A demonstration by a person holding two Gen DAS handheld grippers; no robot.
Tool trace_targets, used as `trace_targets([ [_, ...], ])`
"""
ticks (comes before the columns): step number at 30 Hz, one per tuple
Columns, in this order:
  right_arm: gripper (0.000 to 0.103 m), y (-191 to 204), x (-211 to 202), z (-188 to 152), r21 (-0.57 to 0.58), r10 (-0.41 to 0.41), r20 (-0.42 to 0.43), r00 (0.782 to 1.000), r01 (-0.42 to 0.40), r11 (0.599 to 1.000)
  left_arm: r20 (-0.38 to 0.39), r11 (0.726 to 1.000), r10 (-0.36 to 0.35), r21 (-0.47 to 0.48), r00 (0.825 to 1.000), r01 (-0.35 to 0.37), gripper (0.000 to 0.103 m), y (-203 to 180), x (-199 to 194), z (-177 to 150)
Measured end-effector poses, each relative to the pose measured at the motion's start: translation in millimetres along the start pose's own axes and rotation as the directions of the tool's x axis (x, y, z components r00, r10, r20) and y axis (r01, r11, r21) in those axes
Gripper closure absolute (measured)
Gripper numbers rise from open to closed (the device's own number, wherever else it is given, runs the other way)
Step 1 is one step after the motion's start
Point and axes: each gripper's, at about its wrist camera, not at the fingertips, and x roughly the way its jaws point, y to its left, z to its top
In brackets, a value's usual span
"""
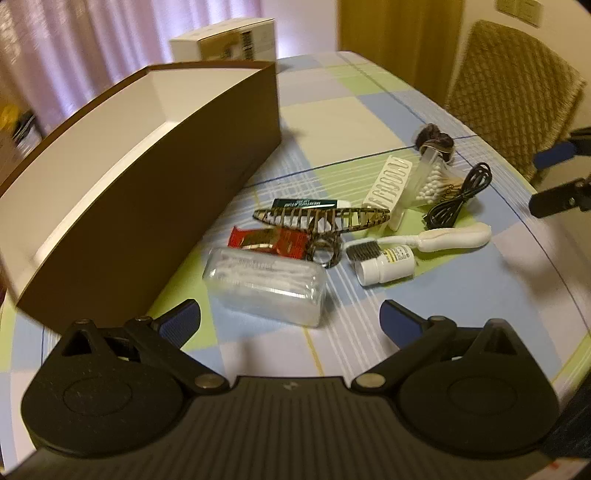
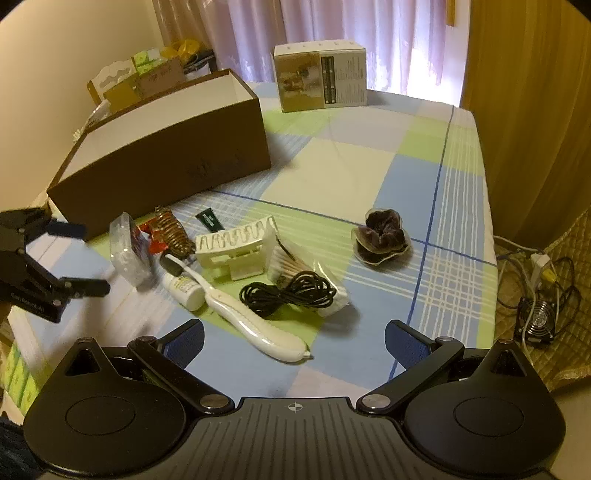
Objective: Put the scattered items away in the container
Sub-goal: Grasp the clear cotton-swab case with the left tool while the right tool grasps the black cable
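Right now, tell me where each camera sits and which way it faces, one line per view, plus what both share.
Left wrist: rides the left tongs, open, low over the table's near-left edge, facing the clear plastic case and brown box; the right tongs show at the far right.
Right wrist: rides the right tongs, open, higher, facing across the table toward the curtains; the left tongs show at the left.
Shared: brown box, white toothbrush, black cable, checked tablecloth.
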Motion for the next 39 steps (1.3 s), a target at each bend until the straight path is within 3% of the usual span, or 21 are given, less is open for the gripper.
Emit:
trace_targets([
  [16, 0.002, -16.4, 21.7, -5.0, 0.047, -0.048, -0.047, 0.998, 0.05, 0.998, -0.016, 0.994, -0.01, 0.109, 1.0, 0.012, 0.001, 18.8, 49.7, 14.7],
  [20, 0.002, -17.2, 22.3, -3.7, 0.05, -0.045, -0.035, 0.998, 0.046, 0.998, 0.002, 0.993, -0.024, 0.12, 1.0, 0.023, 0.014, 17.8, 51.5, 16.5],
  [28, 0.002, -18.6, 27.3, 4.9, 0.059, -0.028, -0.012, 1.0, 0.029, 0.998, 0.005, 0.998, 0.017, 0.066, 1.0, -0.017, 0.016, 16.6, 43.0, 9.5],
  [33, 0.003, -22.8, 36.0, 4.7, 0.188, 0.067, -0.003, 0.998, -0.065, 0.98, -0.003, 0.999, 0.048, -0.022, 0.999, -0.048, 0.016, 22.8, 30.6, 1.0],
  [35, 0.023, -23.4, 41.4, 3.7, 0.233, 0.107, -0.005, 0.994, -0.103, 0.967, -0.004, 0.997, 0.057, -0.055, 0.998, -0.057, 0.016, 25.7, 25.4, -2.0],
  [39, 0.04, -28.8, 55.4, -0.7, 0.349, 0.142, -0.001, 0.99, -0.133, 0.928, -0.002, 0.993, 0.074, -0.095, 0.997, -0.074, 0.016, 28.3, 15.4, -7.1],
])
